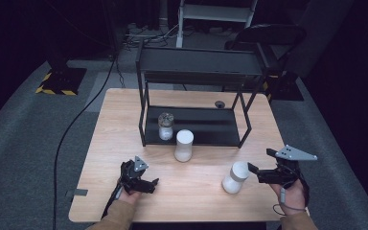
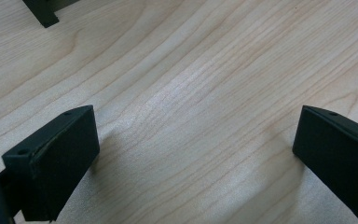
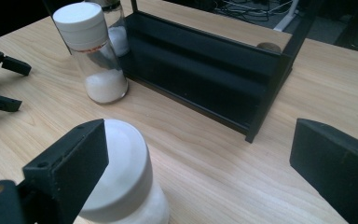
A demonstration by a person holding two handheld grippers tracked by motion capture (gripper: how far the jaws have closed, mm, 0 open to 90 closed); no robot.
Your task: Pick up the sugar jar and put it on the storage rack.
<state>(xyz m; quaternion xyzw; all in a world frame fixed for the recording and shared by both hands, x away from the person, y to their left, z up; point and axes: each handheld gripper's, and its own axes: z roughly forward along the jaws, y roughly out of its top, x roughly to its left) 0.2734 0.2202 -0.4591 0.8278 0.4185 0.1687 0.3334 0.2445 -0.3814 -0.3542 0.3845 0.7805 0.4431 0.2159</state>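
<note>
Our right gripper (image 1: 255, 173) has its jaws spread wide, and the near white-capped jar (image 1: 235, 177) stands just off the left jaw — beside it, not yet between the two. In the right gripper view that jar (image 3: 121, 182) sits low at the left, its cap partly behind the jaw. To take it well, we judge we should shift toward it until the cap sits centred in the gap, level the jaws, then close on the body below the cap so it does not tip.

Our left gripper (image 1: 148, 184) rests low over the bare table (image 1: 196, 196), jaws spread and holding nothing.

Farther out, a second white-capped jar (image 1: 184, 145) stands just in front of the black rack (image 1: 196, 62), and a metal-lidded jar (image 1: 165, 126) stands on the rack's lower shelf at its left. That front jar and the rack's uprights crowd the way to the shelf — we would go round them.
</note>
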